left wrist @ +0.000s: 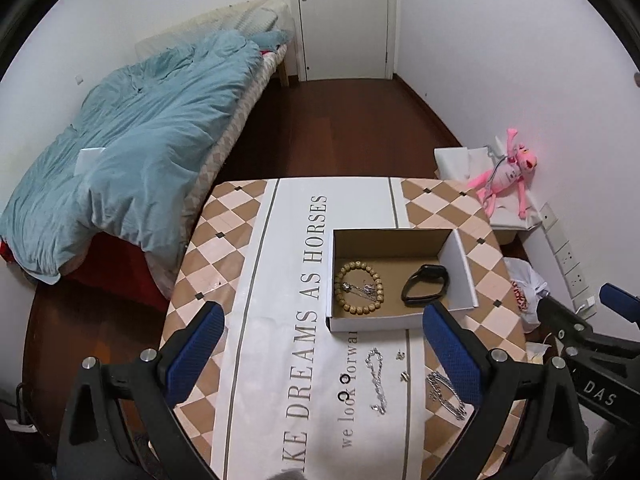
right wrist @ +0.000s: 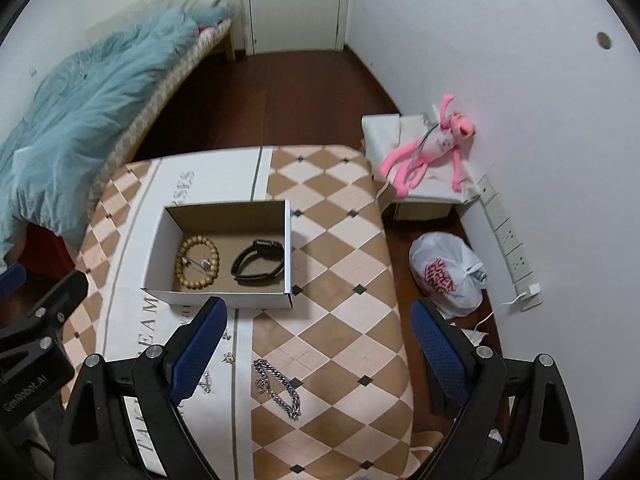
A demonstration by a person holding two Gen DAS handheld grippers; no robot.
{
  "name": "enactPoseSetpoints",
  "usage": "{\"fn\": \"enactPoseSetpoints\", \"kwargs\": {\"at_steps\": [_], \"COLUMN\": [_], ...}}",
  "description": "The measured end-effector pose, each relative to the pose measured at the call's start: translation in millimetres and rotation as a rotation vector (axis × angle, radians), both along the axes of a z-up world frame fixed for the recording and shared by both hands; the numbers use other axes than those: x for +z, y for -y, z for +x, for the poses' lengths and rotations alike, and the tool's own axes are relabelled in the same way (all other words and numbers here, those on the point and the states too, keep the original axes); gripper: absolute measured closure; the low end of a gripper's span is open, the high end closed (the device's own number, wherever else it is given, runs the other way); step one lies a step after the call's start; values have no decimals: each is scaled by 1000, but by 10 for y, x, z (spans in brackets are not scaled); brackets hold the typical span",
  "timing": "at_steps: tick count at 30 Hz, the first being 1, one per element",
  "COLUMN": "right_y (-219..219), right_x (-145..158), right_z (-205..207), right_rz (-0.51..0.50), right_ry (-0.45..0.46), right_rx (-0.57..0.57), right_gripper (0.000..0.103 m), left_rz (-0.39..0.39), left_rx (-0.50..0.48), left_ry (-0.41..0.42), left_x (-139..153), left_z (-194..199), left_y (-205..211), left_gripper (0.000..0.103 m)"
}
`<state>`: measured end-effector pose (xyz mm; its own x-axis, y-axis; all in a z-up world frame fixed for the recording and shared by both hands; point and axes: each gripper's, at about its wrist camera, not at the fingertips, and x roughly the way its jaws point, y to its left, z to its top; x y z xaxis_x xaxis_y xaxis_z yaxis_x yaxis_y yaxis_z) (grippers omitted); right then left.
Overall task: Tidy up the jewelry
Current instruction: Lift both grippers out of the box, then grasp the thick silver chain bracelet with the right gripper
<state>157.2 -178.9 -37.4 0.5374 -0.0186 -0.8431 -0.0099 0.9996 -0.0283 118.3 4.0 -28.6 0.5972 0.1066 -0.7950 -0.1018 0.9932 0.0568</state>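
1. While both grippers hover above the surface [left wrist: 224, 216], the left gripper [left wrist: 324, 354] has its jaws spread wide with nothing between them
2. The right gripper [right wrist: 320, 352] likewise shows its jaws wide apart and empty
3. The cardboard box [right wrist: 160, 240] sits at 12 o'clock from both grippers, holding a wooden bead bracelet [right wrist: 197, 262] with a small silver piece [left wrist: 362, 290] lying across it, and a black watch [right wrist: 258, 260] at 3 o'clock from the beads
4. A thin silver chain [left wrist: 376, 378] lies on the surface at 6 o'clock from the box
5. A chunky silver chain [right wrist: 278, 386] lies at 3 o'clock from the thin one, two black rings [left wrist: 344, 386] at 9 o'clock from it
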Motion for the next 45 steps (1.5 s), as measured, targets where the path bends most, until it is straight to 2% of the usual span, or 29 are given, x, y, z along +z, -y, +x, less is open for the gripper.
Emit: {"fn": "enactPoseSetpoints", "kwargs": {"at_steps": [7, 11, 15, 20, 22, 25, 30, 32, 33, 35, 36, 41, 45], "right_y": [13, 27, 50, 152, 213, 262, 214, 161, 135, 109, 101, 84, 268], "right_x": [313, 323, 7, -727, -1053, -1477, -1919, -1951, -1963, -1967, -1971, -1931, -1805], "right_z": [-317, -422, -454, -434, -428, -439, -482, -518, -522, -526, -523, -559, -561], "right_rz": [30, 60, 65, 103, 138, 186, 218, 196, 194, 190, 191, 220, 269], "right_ry": [73, 70, 2, -150, -212, -285, -343, -321, -325, -314, -312, -283, -245], "right_rx": [7, 11, 7, -7, -20, -45, -62, -56, -48, -41, -36, -15, -60], "right_gripper": [8, 8, 8, 10, 23, 35, 44, 48, 54, 75, 92, 94, 94], "left_rz": [-17, -2, 47, 68, 69, 79, 67, 62, 55, 48, 41, 29, -39], "left_rx": [-5, 32, 83, 127, 137, 139, 135, 132, 128, 122, 114, 75, 24], "left_ry": [42, 47, 44, -33, -69, -114, -175, -197, -206, -215, -224, -236, -263], "left_x": [208, 225, 34, -480, -702, -967, -1282, -1366, -1409, -1471, -1509, -1605, -1706], "left_z": [-261, -377, -459, -482, -492, -520, -539, -539, -546, -539, -537, -529, -519], "left_y": [12, -19, -81, -175, -202, -230, -251, -246, -240, -220, -203, -86, 63], "left_gripper": [2, 2, 2, 2, 2, 1, 2, 2, 2, 2, 2, 2, 2]}}
